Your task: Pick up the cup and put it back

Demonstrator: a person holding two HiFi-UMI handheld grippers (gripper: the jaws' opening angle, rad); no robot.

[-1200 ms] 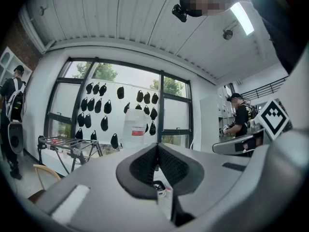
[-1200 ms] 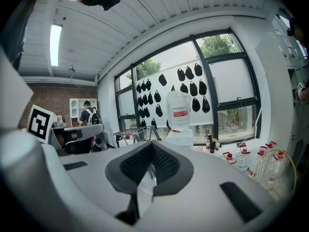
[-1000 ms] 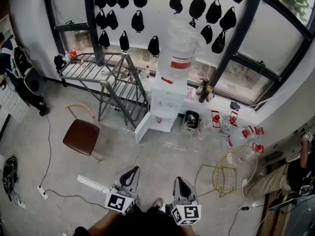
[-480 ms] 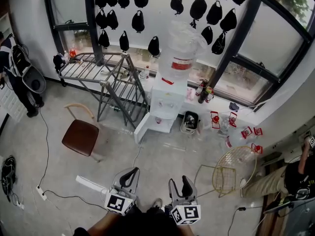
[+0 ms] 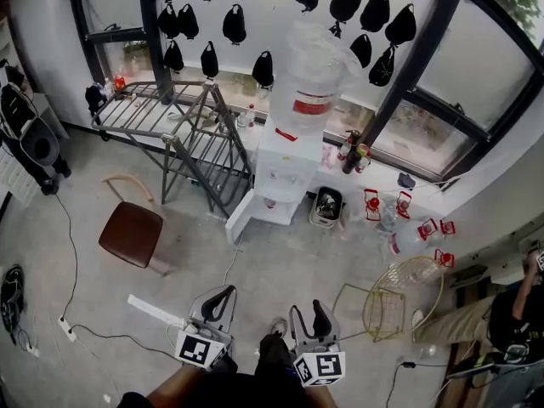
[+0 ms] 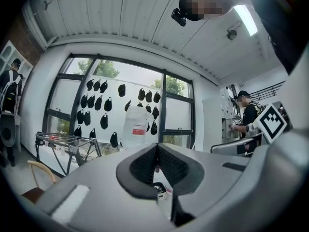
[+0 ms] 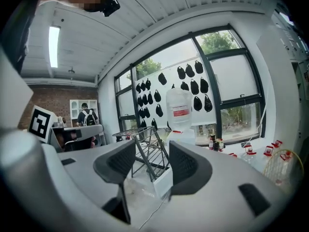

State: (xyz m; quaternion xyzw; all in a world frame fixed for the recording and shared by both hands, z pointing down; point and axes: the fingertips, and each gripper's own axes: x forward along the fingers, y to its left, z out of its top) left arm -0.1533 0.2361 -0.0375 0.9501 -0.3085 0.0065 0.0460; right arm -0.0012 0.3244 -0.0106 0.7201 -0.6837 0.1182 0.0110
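- Head view, nearest the person: the left gripper (image 5: 223, 294) is low in the frame and points ahead across the floor. In the left gripper view, the left gripper (image 6: 157, 148) has its jaws pressed together with nothing between them.
- Just beside it, the right gripper (image 5: 309, 313) stands with its jaws apart. They have just been opening. The right gripper view shows only floor in the gap of the right gripper (image 7: 151, 154).
- A shoe (image 5: 276, 327) shows between the two grippers.
- A white strip (image 5: 151, 310) and a cable (image 5: 72, 253) lie on the floor to the left.
- Further out are a brown chair (image 5: 129, 234) on the left and a yellow wire chair (image 5: 399, 294) on the right.
- Beyond them stands a white water dispenser (image 5: 285, 172) with a big clear bottle (image 5: 310, 79) on top, and a metal rack (image 5: 174, 126) to its left.
- A small reddish thing (image 5: 270, 202) sits in the dispenser's recess. It is too small to tell whether it is the cup, and it is well apart from both grippers.
- Black caps (image 5: 236, 22) hang on the window behind.
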